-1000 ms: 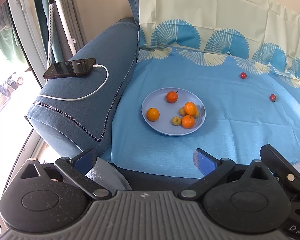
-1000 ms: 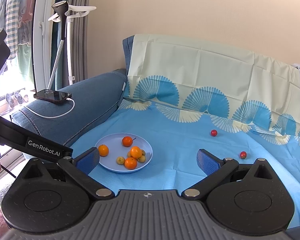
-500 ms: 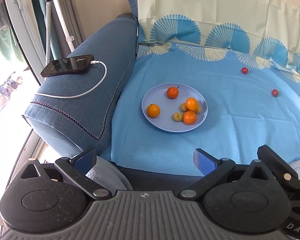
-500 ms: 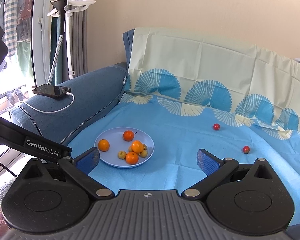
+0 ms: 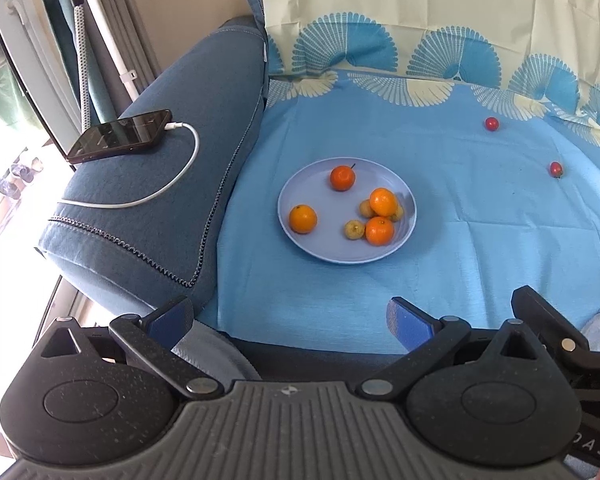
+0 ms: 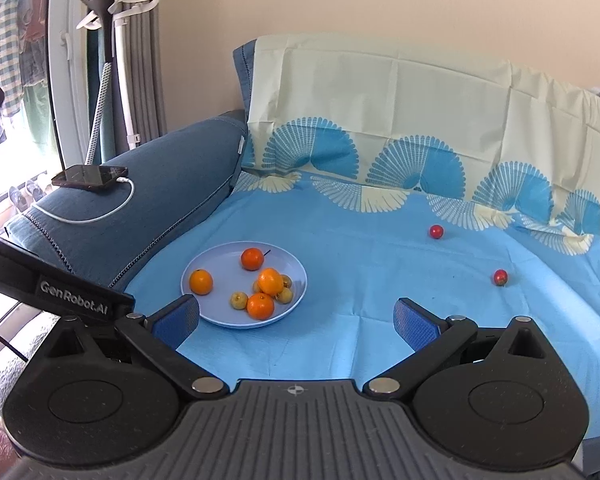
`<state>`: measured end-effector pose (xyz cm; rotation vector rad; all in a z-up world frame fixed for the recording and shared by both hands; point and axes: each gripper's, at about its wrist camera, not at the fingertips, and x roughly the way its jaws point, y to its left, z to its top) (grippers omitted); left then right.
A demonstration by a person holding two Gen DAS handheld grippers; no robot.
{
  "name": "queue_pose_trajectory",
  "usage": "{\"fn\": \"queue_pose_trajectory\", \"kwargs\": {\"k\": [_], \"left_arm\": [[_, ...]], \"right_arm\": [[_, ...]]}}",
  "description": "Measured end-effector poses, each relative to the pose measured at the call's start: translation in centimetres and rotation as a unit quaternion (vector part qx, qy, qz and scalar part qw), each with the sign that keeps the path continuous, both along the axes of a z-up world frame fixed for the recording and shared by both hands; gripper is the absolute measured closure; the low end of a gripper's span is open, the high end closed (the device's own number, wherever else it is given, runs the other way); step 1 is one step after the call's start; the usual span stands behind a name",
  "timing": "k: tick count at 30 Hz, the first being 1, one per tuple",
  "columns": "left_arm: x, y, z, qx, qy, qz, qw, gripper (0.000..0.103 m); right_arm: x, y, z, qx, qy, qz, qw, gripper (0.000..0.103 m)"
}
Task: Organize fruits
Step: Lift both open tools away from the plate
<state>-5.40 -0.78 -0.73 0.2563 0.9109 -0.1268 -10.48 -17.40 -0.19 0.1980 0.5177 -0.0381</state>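
A pale blue plate (image 5: 300, 244) (image 6: 216, 318) sits on the blue sheet and holds several oranges (image 5: 303, 219) (image 6: 201, 281) and small yellow fruits (image 5: 353, 229) (image 6: 238, 300). Two small red fruits lie loose on the sheet to the right, one farther back (image 5: 491, 123) (image 6: 436, 231) and one nearer (image 5: 555, 169) (image 6: 500, 277). My left gripper (image 5: 290, 320) is open and empty, near the sofa's front edge, short of the plate. My right gripper (image 6: 296, 322) is open and empty, just in front of and right of the plate.
A dark blue sofa armrest (image 5: 148, 184) (image 6: 148, 184) at the left carries a phone (image 5: 120, 140) (image 6: 89, 176) on a white charging cable. A patterned backrest cover (image 6: 380, 120) rises behind. A garment steamer stand (image 6: 112, 60) stands by the window at far left.
Both grippers have moved forward toward the sofa seat; the plate and the red fruits appear a little closer and lower in the views. The jaws stayed open.
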Motion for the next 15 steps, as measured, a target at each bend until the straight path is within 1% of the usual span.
{"fn": "queue_pose_trajectory", "kwargs": {"k": [3, 8, 15], "left_arm": [[0.5, -1.0, 0.0, 0.006, -0.001, -0.004, 1.0000, 0.000], [2.1, -3.2, 0.1, 0.004, 0.011, -0.016, 0.9998, 0.000], [5.3, -7.8, -0.1, 0.002, 0.021, -0.044, 0.9988, 0.000]], "right_arm": [[0.3, -1.0, -0.6, 0.012, 0.006, -0.014, 1.000, 0.001], [0.9, -3.7, -1.7, 0.035, 0.014, -0.059, 0.998, 0.001], [1.4, -8.4, -4.3, 0.056, 0.032, -0.137, 0.988, 0.001]]}}
